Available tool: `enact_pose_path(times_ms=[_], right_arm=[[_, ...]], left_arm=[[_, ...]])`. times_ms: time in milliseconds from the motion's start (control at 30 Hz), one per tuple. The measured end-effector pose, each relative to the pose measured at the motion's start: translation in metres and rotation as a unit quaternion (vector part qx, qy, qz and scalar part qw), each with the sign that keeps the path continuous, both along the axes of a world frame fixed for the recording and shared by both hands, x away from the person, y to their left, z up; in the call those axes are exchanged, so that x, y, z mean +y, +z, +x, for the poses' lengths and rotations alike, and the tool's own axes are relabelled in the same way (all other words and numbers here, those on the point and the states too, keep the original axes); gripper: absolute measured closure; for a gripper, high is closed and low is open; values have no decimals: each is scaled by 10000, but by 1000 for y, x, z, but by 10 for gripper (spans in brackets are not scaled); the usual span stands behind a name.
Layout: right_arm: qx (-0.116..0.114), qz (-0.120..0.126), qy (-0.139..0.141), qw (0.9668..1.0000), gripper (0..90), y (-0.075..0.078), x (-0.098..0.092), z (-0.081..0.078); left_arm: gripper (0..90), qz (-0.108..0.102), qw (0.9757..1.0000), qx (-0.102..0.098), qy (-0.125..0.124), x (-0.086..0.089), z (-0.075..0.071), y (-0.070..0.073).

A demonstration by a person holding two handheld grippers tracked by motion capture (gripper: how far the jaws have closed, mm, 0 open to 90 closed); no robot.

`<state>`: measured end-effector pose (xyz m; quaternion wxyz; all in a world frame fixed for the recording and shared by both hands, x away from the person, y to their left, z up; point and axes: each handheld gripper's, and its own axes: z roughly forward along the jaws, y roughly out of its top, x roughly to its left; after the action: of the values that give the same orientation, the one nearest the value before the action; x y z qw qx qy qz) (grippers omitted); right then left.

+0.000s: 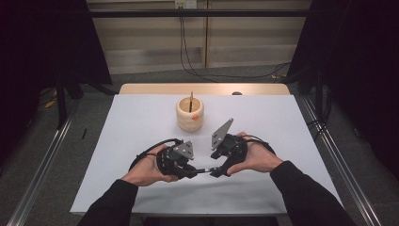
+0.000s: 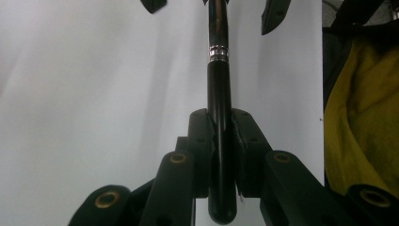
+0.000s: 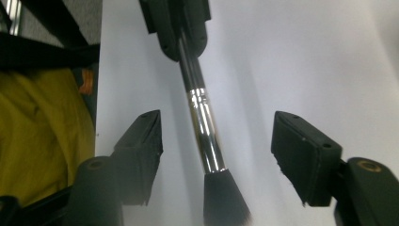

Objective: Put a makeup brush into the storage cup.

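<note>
Brush [image 1: 203, 170] level, bristles toward right gripper [image 1: 217, 171]

We're in a lab recording bay: black curtains [image 1: 42, 42], floor rails [image 1: 40, 165], white-covered desk [image 1: 141, 122], trailing wall cables [image 1: 188, 52].

From overhead behind me, the high view looks forward and down across the white table [image 1: 141, 122]. My two gripper views face each other at close range, sharing the makeup brush [image 2: 219, 94].
</note>
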<state>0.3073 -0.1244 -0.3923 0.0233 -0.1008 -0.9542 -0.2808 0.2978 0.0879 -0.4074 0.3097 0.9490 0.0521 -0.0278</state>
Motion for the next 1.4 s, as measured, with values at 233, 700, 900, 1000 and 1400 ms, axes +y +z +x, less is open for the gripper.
enact_pose_path(times_ms=[233, 700, 900, 1000, 1400], right_arm=[[-49, 329, -336, 9989, 226, -2, -11, 3], [-162, 1029, -804, 9913, 69, -1, -27, 3], [-196, 1173, -874, 9890, 71, -2, -32, 1], [-201, 1387, -955, 9855, 71, 0, -35, 1], [-326, 1974, -1152, 9730, 63, -1, -49, -4]], left_arm=[[795, -162, 9998, 50, 118, 5, 0, -2], [795, -458, 9985, -40, 308, 10, -5, -1], [796, -594, 9977, -17, 337, 14, -6, 0], [796, -641, 9972, -8, 374, 16, -8, 0], [795, -1034, 9931, -51, 548, 22, -14, 0]])
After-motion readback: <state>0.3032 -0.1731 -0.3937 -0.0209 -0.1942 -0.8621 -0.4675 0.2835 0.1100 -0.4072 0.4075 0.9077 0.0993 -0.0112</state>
